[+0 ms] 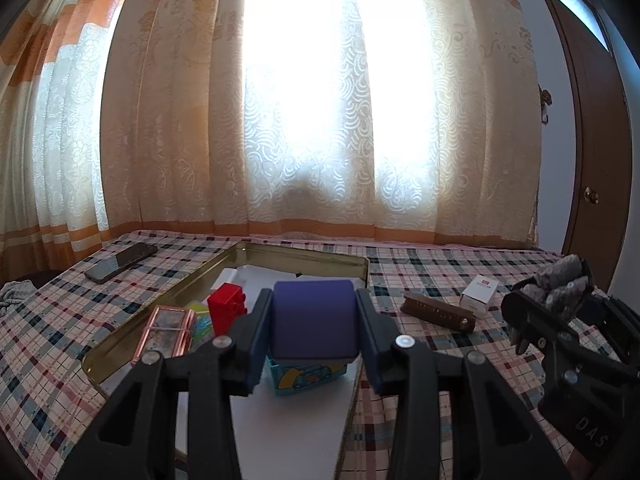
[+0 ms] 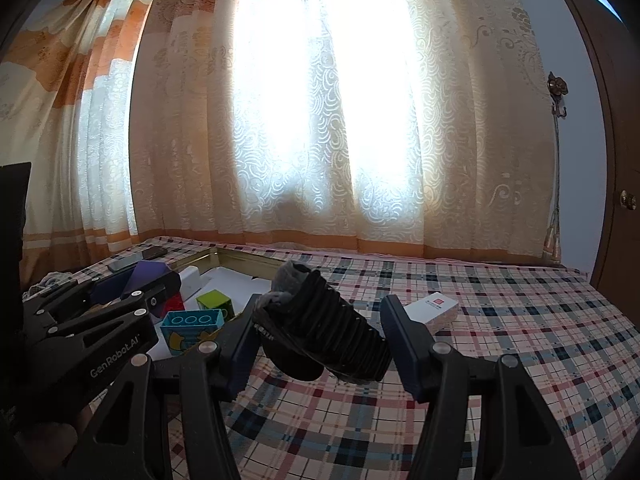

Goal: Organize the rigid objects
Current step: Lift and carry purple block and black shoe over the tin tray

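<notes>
My left gripper (image 1: 314, 320) is shut on a dark blue rounded box (image 1: 314, 316) and holds it above the gold metal tray (image 1: 304, 254). The tray holds a red block (image 1: 228, 306), a rose-gold framed case (image 1: 166, 330), a yellow-green piece (image 1: 200, 318) and a teal cartoon block (image 1: 306, 376) just under the blue box. My right gripper (image 2: 320, 332) is shut on a black ribbed tube with grey cloth (image 2: 328, 328), held above the plaid cloth to the right of the tray (image 2: 248, 258). The right gripper also shows in the left wrist view (image 1: 560, 308).
A brown comb-like bar (image 1: 438, 312) and a small white box (image 1: 478, 294) lie on the plaid cloth right of the tray. A dark phone (image 1: 120, 262) lies at the far left. Curtains hang behind the table, and a brown door (image 1: 592, 160) stands at right.
</notes>
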The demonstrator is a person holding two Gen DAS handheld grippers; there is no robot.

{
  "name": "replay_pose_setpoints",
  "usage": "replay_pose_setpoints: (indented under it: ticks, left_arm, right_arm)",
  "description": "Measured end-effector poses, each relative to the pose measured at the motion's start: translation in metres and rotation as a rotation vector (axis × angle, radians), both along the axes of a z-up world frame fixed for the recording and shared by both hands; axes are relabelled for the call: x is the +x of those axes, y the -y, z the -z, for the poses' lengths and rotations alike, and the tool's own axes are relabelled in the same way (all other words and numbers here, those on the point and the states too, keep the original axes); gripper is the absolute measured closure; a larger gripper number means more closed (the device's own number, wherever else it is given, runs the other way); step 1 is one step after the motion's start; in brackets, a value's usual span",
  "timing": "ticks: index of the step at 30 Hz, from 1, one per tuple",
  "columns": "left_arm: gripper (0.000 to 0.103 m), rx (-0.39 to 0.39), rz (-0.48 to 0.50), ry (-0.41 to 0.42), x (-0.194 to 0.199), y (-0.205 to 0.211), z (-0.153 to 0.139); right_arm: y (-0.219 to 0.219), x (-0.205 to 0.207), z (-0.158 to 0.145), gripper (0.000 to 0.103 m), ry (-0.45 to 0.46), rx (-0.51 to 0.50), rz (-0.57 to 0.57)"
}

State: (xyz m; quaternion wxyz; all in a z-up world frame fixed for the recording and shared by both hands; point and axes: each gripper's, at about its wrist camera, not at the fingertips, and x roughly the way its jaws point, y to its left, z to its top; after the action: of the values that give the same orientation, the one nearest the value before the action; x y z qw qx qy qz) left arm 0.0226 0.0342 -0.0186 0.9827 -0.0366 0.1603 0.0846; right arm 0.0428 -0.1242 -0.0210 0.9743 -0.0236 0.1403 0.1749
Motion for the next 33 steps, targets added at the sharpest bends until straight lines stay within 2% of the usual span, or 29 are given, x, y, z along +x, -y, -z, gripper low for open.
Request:
replay_pose_setpoints:
  ticks: [33]
  left_arm:
    - [0.064, -0.027, -0.052, -0.002, -0.012, -0.037, 0.001]
  right_arm:
    - [-0.042, -0.005, 0.001, 0.042, -0.001, -0.007, -0.094]
